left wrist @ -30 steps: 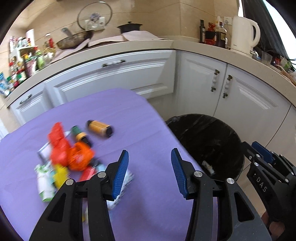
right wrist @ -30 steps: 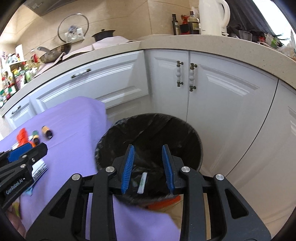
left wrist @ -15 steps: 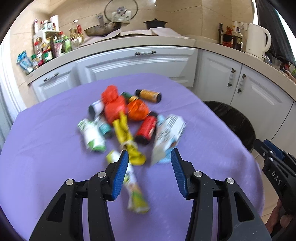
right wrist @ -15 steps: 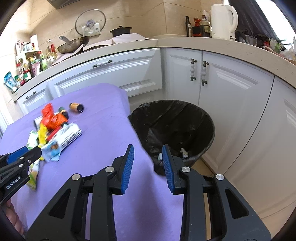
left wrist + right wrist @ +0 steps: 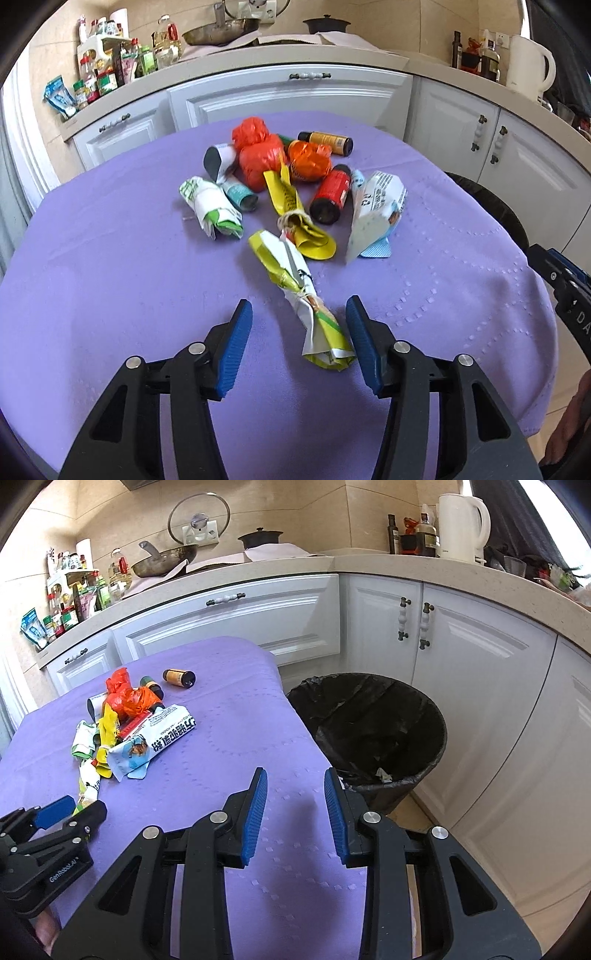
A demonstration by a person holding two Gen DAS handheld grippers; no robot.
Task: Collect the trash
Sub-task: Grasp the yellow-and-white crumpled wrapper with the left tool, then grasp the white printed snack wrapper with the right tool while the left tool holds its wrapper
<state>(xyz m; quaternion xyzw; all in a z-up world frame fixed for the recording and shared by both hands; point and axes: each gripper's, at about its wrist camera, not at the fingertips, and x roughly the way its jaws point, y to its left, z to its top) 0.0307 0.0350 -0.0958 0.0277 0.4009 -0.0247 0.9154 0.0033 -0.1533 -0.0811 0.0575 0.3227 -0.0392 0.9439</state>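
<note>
Partly hidden in the heap: a green-capped bottle behind two crumpled orange-red bags, and a teal tube tucked under a green-and-white wrapper. Cut off at the frame edge of the left wrist view: the right gripper, only its black side and a blue pad showing there. Barely readable through the black liner of the trash bin: a few pale scraps at the bottom.

Left gripper low over the purple tablecloth, jaws wide apart, astride the near end of a twisted yellow-green wrapper, the wrapper just beside the right-hand pad; contact unclear. Right gripper jaws apart too, empty, above the cloth's edge near the bin.

Trash piled mid-table: a white powder pouch over a light blue packet, a red bottle, a yellow wrapper, an amber bottle at the far side.

Beyond, white kitchen cabinets under a pale counter, with a wok, a glass lid, jars and a white kettle. Bin on the floor beside the table.
</note>
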